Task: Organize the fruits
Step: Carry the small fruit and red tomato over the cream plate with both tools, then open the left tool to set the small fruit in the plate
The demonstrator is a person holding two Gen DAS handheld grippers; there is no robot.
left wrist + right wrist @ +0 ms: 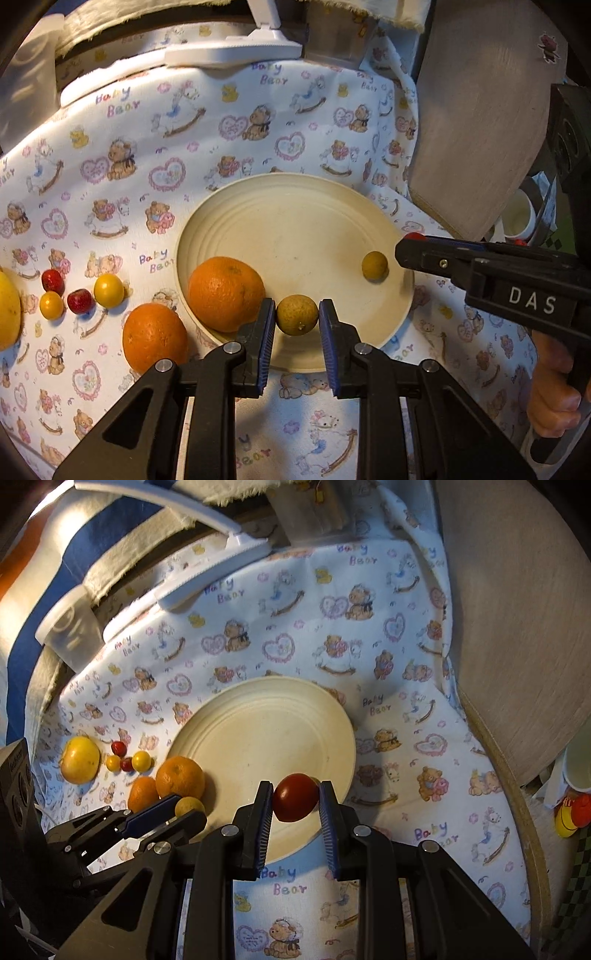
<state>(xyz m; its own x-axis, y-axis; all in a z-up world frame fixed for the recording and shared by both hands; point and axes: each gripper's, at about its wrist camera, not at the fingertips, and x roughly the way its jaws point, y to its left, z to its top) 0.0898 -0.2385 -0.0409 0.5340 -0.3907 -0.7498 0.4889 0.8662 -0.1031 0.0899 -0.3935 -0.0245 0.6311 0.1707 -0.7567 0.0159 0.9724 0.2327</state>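
Gripping a small brownish-green fruit [297,314] in your left hand-held gripper [297,325] at the plate's [295,206] near rim, pinching a red fruit [295,802] in your right hand-held gripper [295,805] over the same rim, one orange [225,293] sitting inside the plate's left edge.

Both of my wrist views bend hard at the edges, with black corners framing a round picture, so the straight rim of the grey wooden board [517,627] curves. Warm light comes from the upper left: it glares on the white plastic lamp base [236,50] and washes out the striped blue and white cloth [55,572]. The cream ridged round plate [303,229] is evenly lit, and its near wall throws a soft shadow inside. My black fingers [255,812] cast dark shadows on the bear-print white tablecloth [369,709]. The centre is sharp; the far right edges go dim and smeared.
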